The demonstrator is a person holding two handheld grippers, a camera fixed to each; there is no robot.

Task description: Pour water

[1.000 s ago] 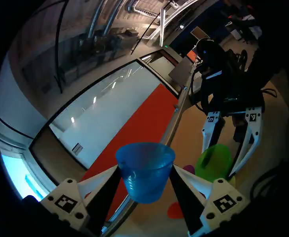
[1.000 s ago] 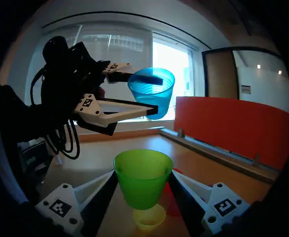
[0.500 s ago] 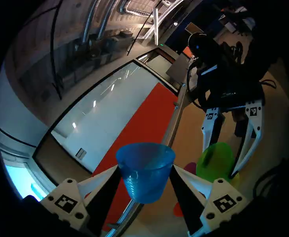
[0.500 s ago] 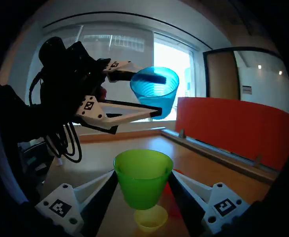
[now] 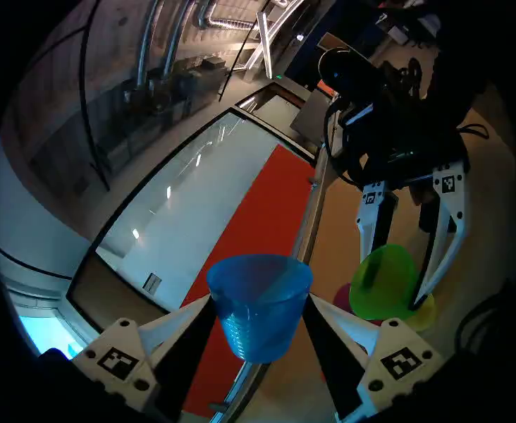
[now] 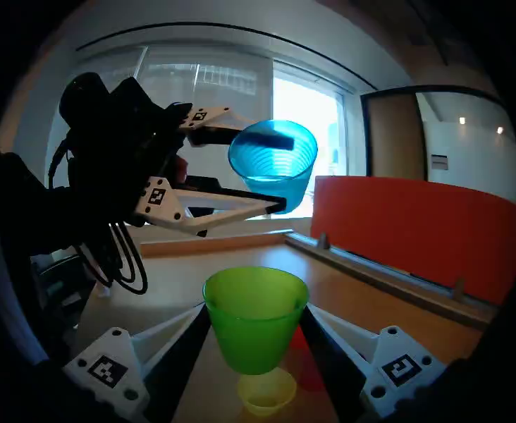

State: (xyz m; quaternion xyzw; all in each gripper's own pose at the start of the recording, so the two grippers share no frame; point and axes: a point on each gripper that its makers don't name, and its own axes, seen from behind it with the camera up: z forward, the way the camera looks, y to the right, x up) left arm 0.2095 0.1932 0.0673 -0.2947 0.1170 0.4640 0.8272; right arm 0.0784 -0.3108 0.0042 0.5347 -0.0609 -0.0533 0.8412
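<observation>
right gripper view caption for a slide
Right gripper holds a green cup upright; beyond it, left gripper holds a tilted blue cup higher up.

Window: bright daylight, far wall; pale blind beside it.
Partition: orange-red, along wooden bench back edge.
Right wall: dark-framed white panel, two small lights.

Left gripper view: rolled sideways, close behind blue cup. Right gripper view: level, close behind green cup. Shared: both cups, orange partition.
</observation>
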